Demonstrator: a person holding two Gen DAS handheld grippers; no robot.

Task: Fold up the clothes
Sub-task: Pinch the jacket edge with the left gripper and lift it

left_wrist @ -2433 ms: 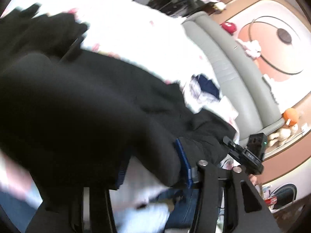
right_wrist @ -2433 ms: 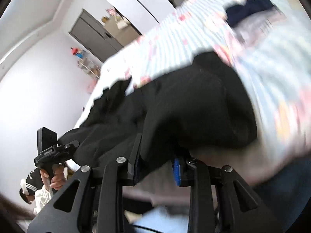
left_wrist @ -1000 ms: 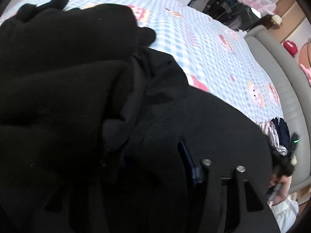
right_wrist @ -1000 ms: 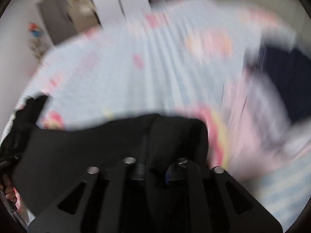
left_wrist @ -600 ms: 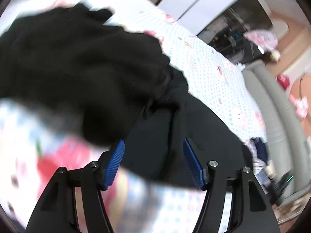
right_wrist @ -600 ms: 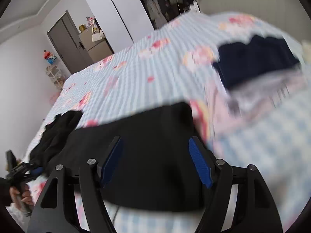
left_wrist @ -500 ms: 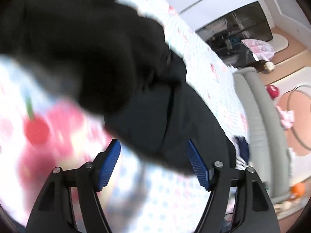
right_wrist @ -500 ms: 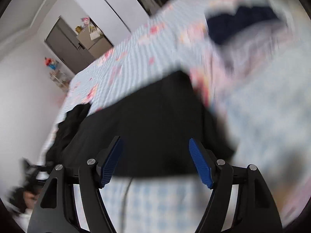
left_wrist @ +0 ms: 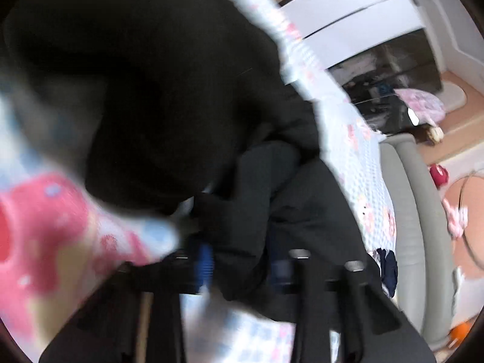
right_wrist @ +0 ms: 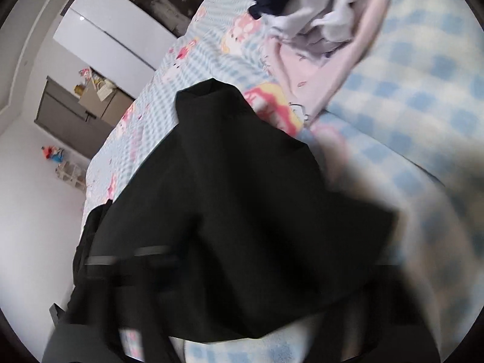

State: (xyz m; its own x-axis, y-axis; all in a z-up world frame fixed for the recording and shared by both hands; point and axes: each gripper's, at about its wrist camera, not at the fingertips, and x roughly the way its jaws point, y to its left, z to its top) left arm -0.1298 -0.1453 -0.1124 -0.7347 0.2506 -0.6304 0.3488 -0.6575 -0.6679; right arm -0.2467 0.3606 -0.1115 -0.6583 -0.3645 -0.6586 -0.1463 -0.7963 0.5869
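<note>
Black garment (right_wrist: pixel 242 211) is lying rumpled across the checked bedspread (right_wrist: pixel 408 96), near me, with a pile of other clothes (right_wrist: pixel 317 15) at the far right. I am closing my left gripper (left_wrist: pixel 239 260) on its near hem, blue pads pinching cloth. My right gripper (right_wrist: pixel 242 317) is smeared and buried under fabric; I cannot tell its state. I am risking a bunched, uneven fold if only one layer is caught.

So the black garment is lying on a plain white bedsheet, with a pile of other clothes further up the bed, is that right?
Not quite. The bedsheet is not plain white: it is blue-and-white checked with pink cartoon prints, as the right wrist view shows. The black garment does lie on it, with the pile of other clothes further up the bed.
</note>
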